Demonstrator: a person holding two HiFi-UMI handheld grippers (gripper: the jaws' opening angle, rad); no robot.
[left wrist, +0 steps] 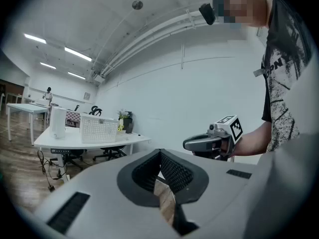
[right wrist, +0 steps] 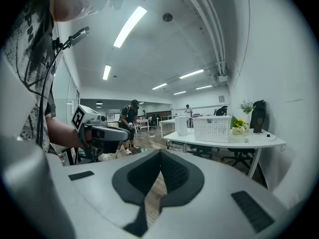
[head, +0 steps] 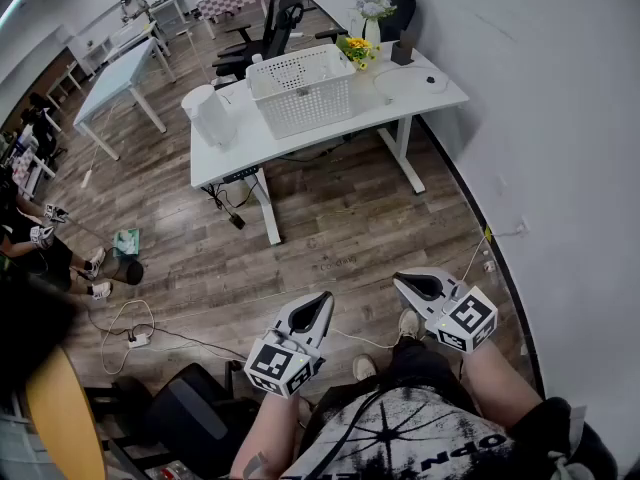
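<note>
I hold both grippers at waist height over a wood floor, well short of a white desk [head: 232, 155]. My left gripper [head: 323, 299] is shut, pads meeting at the tip, with nothing between them; its own view shows its jaws [left wrist: 160, 154] closed with floor seen below the pads. My right gripper [head: 401, 281] is likewise shut and holds nothing [right wrist: 160, 153]. Each gripper shows in the other's view: the right gripper [left wrist: 209, 142], the left gripper [right wrist: 102, 132]. On the desk stand a white mesh basket [head: 300, 89], a white cylinder [head: 209, 115] and yellow flowers [head: 357, 50].
A white wall [head: 560, 118] runs along the right. Office chairs [head: 268, 23] stand behind the desk. A power strip and cables [head: 135, 338] lie on the floor at left, near a seated person [head: 35, 243]. A black chair [head: 190, 408] and orange round table [head: 60, 418] sit lower left.
</note>
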